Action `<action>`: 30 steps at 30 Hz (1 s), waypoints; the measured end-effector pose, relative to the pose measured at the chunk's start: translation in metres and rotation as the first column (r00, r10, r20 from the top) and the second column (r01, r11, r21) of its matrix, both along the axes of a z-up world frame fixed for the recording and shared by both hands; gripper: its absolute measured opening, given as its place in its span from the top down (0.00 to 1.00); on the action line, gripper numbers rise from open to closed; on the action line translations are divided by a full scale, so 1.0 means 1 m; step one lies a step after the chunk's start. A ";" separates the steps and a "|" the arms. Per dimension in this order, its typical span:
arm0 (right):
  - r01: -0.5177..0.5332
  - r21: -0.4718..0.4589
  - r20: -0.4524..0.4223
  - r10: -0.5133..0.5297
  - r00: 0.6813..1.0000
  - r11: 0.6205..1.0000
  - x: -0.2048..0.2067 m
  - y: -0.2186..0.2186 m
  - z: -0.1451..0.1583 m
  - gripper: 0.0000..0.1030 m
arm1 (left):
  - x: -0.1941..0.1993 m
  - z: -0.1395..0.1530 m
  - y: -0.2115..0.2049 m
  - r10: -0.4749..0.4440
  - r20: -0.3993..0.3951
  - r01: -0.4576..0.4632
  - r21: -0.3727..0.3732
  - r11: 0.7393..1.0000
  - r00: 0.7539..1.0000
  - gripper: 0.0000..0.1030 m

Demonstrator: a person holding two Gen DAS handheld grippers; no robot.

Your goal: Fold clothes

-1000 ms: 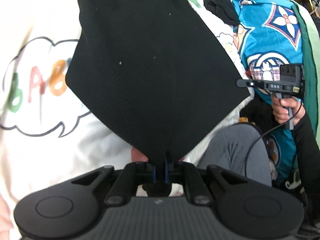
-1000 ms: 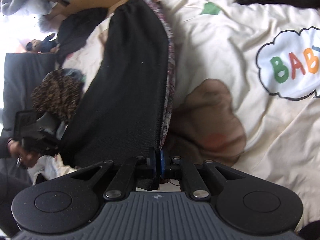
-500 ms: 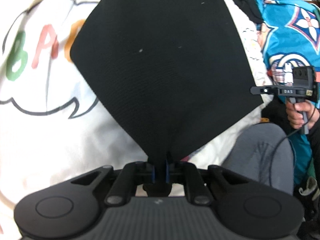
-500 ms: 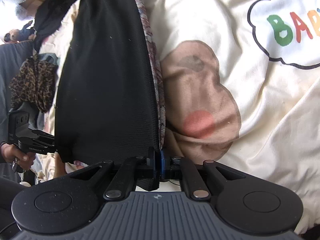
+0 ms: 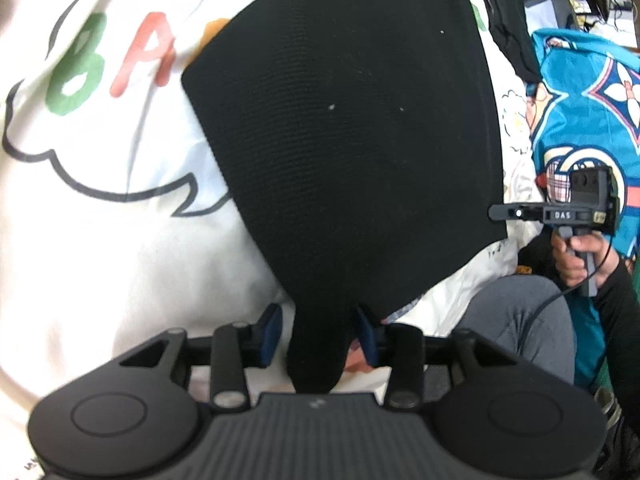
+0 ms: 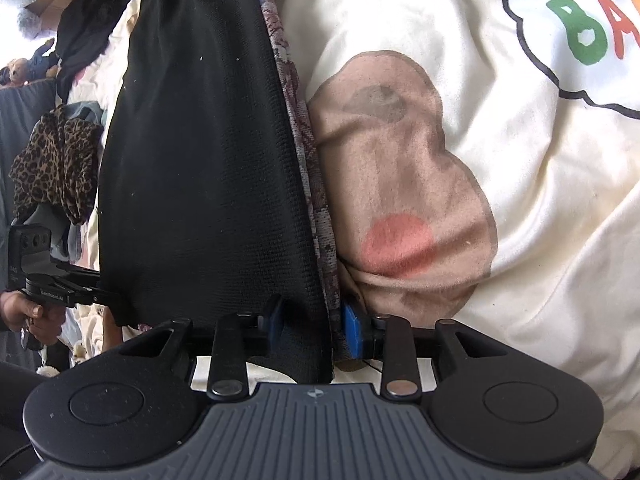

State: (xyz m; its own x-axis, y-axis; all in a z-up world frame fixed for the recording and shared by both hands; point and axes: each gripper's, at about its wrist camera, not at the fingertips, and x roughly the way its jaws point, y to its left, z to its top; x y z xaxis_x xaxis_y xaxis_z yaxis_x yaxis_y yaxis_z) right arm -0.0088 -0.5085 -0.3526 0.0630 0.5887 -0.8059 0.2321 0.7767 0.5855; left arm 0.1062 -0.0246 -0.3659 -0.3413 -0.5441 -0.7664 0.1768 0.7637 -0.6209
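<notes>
The left gripper (image 5: pixel 318 334) has just been opening. A second ago its blue pads pinched a corner of the black garment (image 5: pixel 348 152) tight. Now there is a clear gap on the left pad's side, and the cloth just lies loose between the jaws.

The right gripper (image 6: pixel 312 326) has just been opening too. Its jaws stand a little apart, less wide than the left ones. The edge of the black garment (image 6: pixel 208 152) with its patterned trim (image 6: pixel 308 168) sits between them. The cloth looks very close to the right blue pad (image 6: pixel 352 330), so I cannot tell if it is quite free there.

Both grippers were higher up a second ago, and the cloth hung from them. Now the black garment lies spread flat on the cream blanket (image 5: pixel 100 248), partly over the coloured letters (image 5: pixel 108 68). In the right wrist view it lies beside the brown bear shape (image 6: pixel 404 200) printed on the cream blanket (image 6: pixel 520 220).

This looks like the end of one fold: the cloth has been laid down and is being let go. Next, I think, both grippers should pull back without dragging the corners.
</notes>
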 end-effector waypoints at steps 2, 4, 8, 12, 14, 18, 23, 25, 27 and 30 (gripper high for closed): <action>0.011 -0.001 0.000 -0.011 1.000 1.000 -0.003 -0.002 0.000 0.82 | 0.001 -0.003 -0.004 0.001 0.004 -0.001 -0.017 1.000 1.000 0.58; 0.018 -0.004 0.003 -0.018 1.000 1.000 -0.005 -0.004 0.000 0.91 | -0.001 -0.008 -0.006 0.015 0.003 -0.015 -0.030 0.999 1.000 0.58; -0.009 -0.027 0.031 0.010 0.999 1.000 -0.008 0.000 0.010 0.94 | -0.008 -0.008 -0.007 0.044 0.003 -0.044 -0.024 0.999 0.999 0.76; -0.014 -0.032 0.055 0.016 0.998 0.999 -0.009 -0.003 0.033 0.98 | -0.006 0.005 -0.008 0.004 0.012 -0.003 -0.038 0.999 1.000 0.91; -0.007 -0.028 0.071 0.009 0.997 1.000 -0.010 -0.007 0.048 0.98 | -0.006 0.016 -0.012 -0.012 0.015 0.013 -0.061 0.998 1.000 0.92; -0.030 -0.023 0.107 0.033 0.994 0.999 -0.012 -0.010 0.081 0.98 | -0.003 0.042 -0.014 -0.038 0.028 0.041 -0.092 0.995 0.999 0.92; -0.049 -0.005 0.128 0.049 0.991 0.999 -0.022 -0.009 0.119 0.99 | 0.009 0.084 -0.016 -0.104 0.084 0.111 -0.090 0.990 0.991 0.93; -0.049 0.012 0.134 0.047 0.990 0.999 -0.030 -0.008 0.133 0.99 | 0.013 0.102 -0.015 -0.126 0.111 0.135 -0.083 0.987 0.986 0.93; -0.052 0.030 0.136 0.047 0.990 0.998 -0.038 -0.006 0.144 0.99 | 0.015 0.117 -0.012 -0.139 0.122 0.148 -0.069 0.986 0.983 0.93; -0.064 0.059 0.126 0.056 0.990 0.996 -0.051 -0.001 0.155 0.99 | 0.013 0.134 -0.007 -0.168 0.124 0.174 -0.047 0.984 0.978 0.94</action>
State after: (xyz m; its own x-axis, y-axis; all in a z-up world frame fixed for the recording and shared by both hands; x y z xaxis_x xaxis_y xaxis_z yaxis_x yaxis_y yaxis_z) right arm -0.0599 -0.5092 -0.1980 0.1239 0.6432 -0.7556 0.1087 0.7481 0.6547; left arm 0.1194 -0.0320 -0.2319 -0.3415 -0.5299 -0.7762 0.3767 0.6795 -0.6296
